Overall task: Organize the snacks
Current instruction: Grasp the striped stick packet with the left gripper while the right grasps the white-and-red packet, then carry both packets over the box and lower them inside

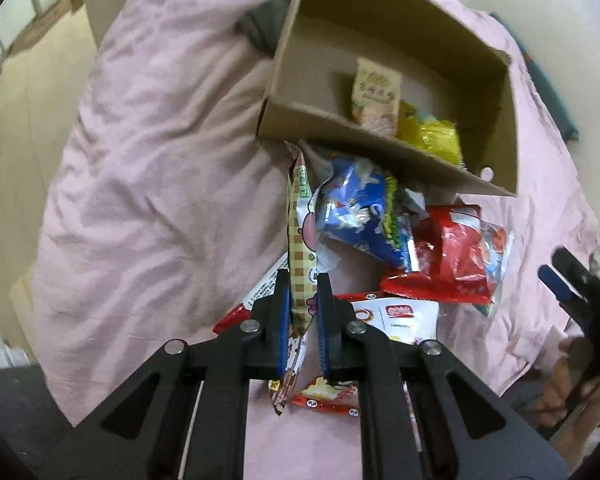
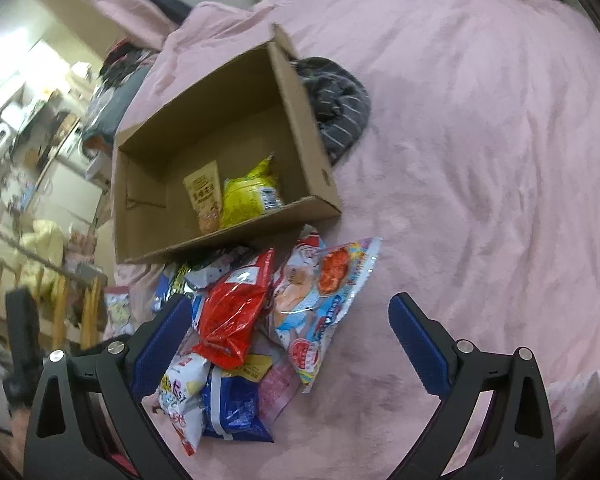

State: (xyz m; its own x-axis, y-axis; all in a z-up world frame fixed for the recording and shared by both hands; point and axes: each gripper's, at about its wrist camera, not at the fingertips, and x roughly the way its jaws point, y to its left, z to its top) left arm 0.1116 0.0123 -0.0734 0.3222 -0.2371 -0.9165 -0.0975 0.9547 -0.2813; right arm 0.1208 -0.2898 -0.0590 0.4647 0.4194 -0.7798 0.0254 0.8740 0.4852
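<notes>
An open cardboard box (image 1: pixel 380 12) lies on a pink blanket and holds a beige packet (image 1: pixel 376 92) and a yellow packet (image 1: pixel 432 136). A pile of snack bags lies in front of it: a blue bag (image 1: pixel 352 208), a red bag (image 1: pixel 452 256). My left gripper (image 1: pixel 303 280) is shut on a long beige checkered snack packet (image 1: pixel 300 216), held above the pile. In the right wrist view the box (image 2: pixel 300 92), a red bag (image 2: pixel 236 308) and a pale blue bag (image 2: pixel 320 300) show. My right gripper (image 2: pixel 290 312) is open and empty over the pile.
A dark grey striped garment (image 2: pixel 336 100) lies against the box's far side. The pink blanket (image 2: pixel 480 160) spreads wide to the right. The bed's edge, wooden rails and cluttered furniture (image 2: pixel 28 152) are at the left.
</notes>
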